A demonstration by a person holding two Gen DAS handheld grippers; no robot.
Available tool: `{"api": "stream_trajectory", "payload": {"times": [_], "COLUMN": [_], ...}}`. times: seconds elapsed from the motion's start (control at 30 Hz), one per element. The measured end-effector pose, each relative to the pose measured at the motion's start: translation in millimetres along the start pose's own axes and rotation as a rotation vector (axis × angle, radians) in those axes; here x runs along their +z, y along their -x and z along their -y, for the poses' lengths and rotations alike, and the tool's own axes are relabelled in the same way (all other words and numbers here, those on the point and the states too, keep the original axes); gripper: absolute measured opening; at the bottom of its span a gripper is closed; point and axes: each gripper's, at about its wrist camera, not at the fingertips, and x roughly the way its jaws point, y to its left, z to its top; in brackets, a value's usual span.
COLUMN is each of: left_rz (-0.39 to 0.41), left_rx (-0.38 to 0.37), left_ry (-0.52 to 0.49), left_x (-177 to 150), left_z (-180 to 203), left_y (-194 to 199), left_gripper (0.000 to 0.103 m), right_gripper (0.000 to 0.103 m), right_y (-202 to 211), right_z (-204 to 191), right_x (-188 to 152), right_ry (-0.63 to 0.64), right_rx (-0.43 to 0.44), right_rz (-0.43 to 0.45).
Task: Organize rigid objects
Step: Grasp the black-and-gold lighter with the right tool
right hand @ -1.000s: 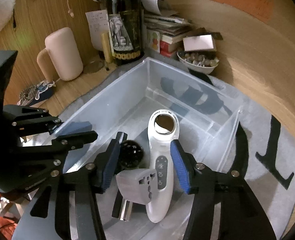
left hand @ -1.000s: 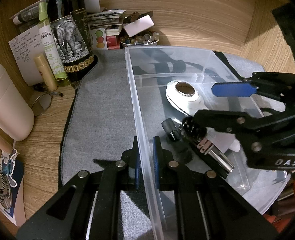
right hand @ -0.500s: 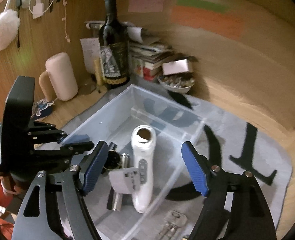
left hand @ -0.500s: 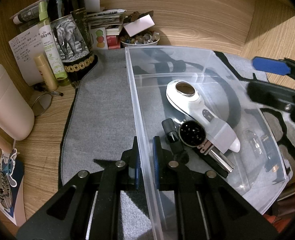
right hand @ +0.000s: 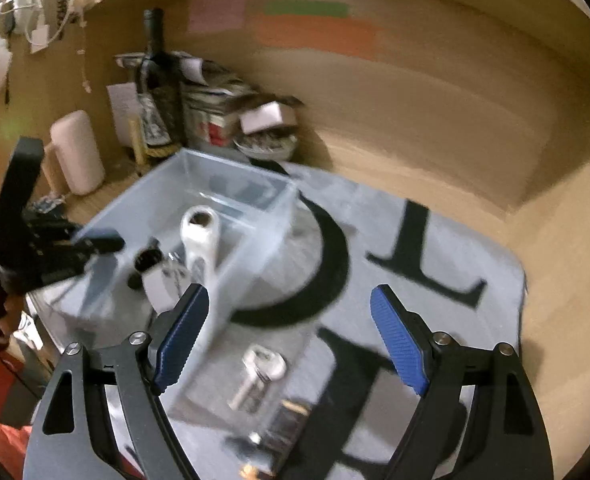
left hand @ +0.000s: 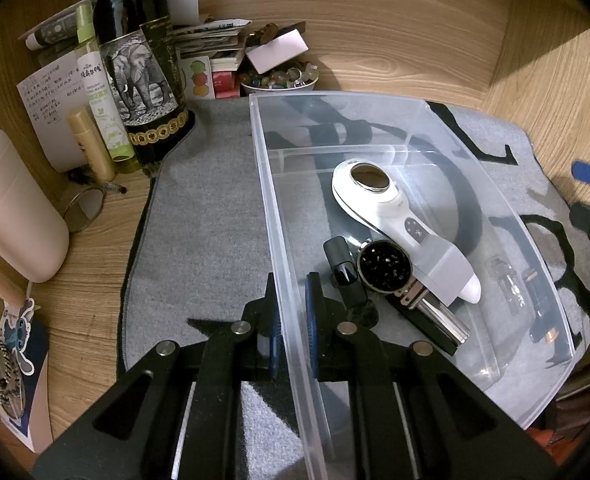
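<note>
Clear plastic storage bin (left hand: 375, 120) on grey felt mat (left hand: 207, 216), wooden bench (left hand: 555, 92): white handheld device (left hand: 391, 216), black round grinder (left hand: 383, 266), grey adapter (left hand: 447, 268) inside. Left claw (left hand: 293, 312) clamped on bin wall. Right claw (right hand: 291, 336) opening, empty. Silver keys (right hand: 261, 372) outside, left to sort.

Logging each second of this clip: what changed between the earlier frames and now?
The right gripper drew back out of the clear bin to its right-hand side; its jaws, empty, are opening above the keys on the grey mat. The grey adapter it hovered over lies on the white handheld device. The left gripper stays shut on the bin wall; bin contents did not shift.
</note>
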Motion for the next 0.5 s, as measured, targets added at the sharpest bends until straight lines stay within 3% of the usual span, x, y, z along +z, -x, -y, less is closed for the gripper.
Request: {"api": "stream_trajectory", "payload": {"times": [0.4,0.47,0.5], "left_rz": [0.000,0.001,0.002], "left_rx": [0.001,-0.001,-0.003], "left_ry": [-0.001,0.001,0.004], "left_x": [-0.1,0.0,-0.2], "left_z": [0.3,0.2,0.2], "left_y": [-0.2,-0.2,-0.3], "left_gripper": [0.011,0.011,0.011], "right_gripper": [0.081,0.080,0.073], "right_y": [-30.0,-35.5,-37.8], "right_z": [20.4,19.0,18.1], "right_x": [-65.2,-71.4,-74.0], "right_ry": [-0.134,-0.136,-0.133], "right_rx": [-0.001,0.011,0.017], "right_rz": [-0.167,-0.193,-0.203]}}
